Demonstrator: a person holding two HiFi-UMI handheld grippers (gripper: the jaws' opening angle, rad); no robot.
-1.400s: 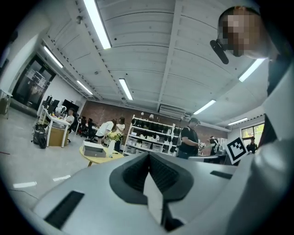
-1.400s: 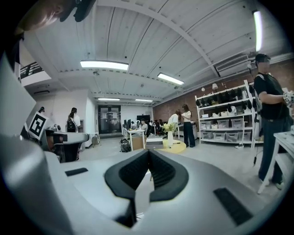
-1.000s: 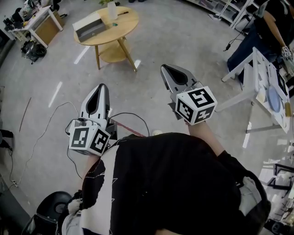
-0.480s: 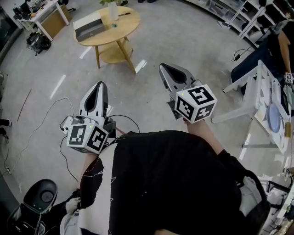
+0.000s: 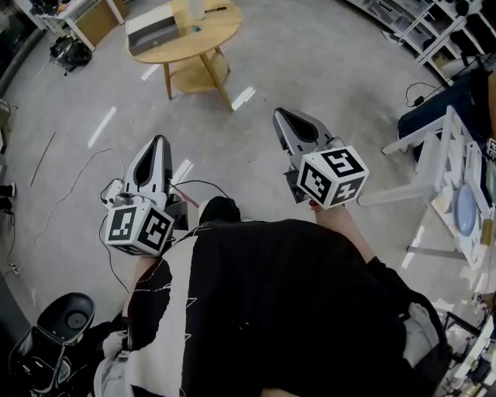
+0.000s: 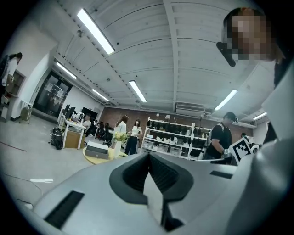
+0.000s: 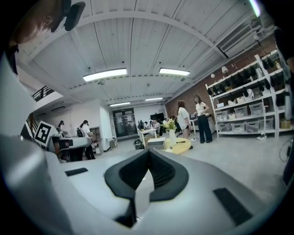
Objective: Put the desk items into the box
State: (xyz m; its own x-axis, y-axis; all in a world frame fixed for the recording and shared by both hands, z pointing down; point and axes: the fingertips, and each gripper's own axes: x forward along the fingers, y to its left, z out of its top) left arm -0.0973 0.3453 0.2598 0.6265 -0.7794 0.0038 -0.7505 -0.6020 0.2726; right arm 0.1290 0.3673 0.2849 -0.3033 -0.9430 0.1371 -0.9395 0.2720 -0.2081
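Note:
A round wooden table stands far ahead on the grey floor. On it lies a flat grey-and-white box beside a pale vase. Both grippers are held out level in mid-air, well short of the table. My left gripper is shut with nothing in it; its jaws meet. My right gripper is shut and empty too, pads together. In the gripper views the box and the vase of flowers show small in the distance.
Thin cables trail over the floor at the left. A white frame stand is at the right, a black wheeled base at the lower left. Shelves and several people stand beyond the table.
The table has slid toward the top edge of the head view. My left gripper has shifted a little left and down, the right slightly right. Both stay shut and empty.

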